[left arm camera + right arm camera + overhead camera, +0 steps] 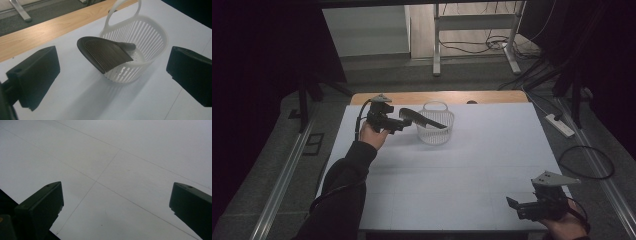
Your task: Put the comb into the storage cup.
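A white slatted plastic basket (435,131) with a loop handle stands at the back middle of the white table. A dark ridged dustpan-like scoop (419,118) leans out over its left rim, handle down inside the basket (147,37); the scoop (106,53) shows its ribbed face in the left gripper view. My left gripper (399,124) hovers just left of the scoop, jaws wide open and holding nothing (112,75). My right gripper (513,205) rests low near the table's front right corner, open over bare table (117,202).
The white table (472,165) has a wooden strip (437,96) along its far edge. Beyond it are metal desk legs and cables on the floor. A power strip (560,125) and a looped cable (587,162) lie on the floor at right.
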`<move>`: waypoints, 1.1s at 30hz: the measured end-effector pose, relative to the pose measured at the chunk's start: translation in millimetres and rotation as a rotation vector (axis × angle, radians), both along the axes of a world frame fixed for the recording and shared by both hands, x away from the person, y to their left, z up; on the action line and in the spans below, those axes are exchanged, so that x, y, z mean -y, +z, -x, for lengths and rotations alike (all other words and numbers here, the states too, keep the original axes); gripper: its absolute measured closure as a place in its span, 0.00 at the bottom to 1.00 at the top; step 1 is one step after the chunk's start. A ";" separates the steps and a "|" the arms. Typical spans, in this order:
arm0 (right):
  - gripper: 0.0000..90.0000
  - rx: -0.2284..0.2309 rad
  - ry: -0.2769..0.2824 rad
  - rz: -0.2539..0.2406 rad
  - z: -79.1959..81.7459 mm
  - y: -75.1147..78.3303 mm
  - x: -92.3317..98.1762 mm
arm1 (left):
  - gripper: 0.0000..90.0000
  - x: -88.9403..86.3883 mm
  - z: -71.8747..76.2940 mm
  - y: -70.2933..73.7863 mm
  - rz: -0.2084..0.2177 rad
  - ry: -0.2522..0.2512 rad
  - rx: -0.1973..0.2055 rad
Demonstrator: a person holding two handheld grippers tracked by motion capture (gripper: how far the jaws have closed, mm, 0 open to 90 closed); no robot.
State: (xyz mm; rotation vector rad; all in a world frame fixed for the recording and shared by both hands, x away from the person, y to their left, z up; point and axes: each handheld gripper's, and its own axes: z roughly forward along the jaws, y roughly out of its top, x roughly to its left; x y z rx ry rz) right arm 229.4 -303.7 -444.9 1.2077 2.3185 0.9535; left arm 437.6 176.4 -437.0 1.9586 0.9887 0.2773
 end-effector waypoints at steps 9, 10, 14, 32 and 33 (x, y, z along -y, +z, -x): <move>0.00 0.002 -0.001 0.008 0.2 0.0 -0.5 | 0.00 -10.8 9.4 -2.2 -0.002 0.004 0.021; 0.00 0.002 -0.001 0.008 0.2 0.0 -0.5 | 0.00 -12.0 10.3 -2.4 -0.002 0.003 0.021; 0.00 0.001 -0.002 0.011 0.0 -0.1 -0.7 | 0.00 -15.8 14.2 -2.6 0.000 0.011 0.022; 0.00 0.000 0.000 0.014 0.1 -0.2 -1.2 | 0.00 -19.9 37.6 -7.9 0.013 0.012 0.027; 0.00 0.000 -0.001 0.014 0.1 -0.2 -1.2 | 0.00 -20.1 38.7 -8.9 0.016 0.013 0.026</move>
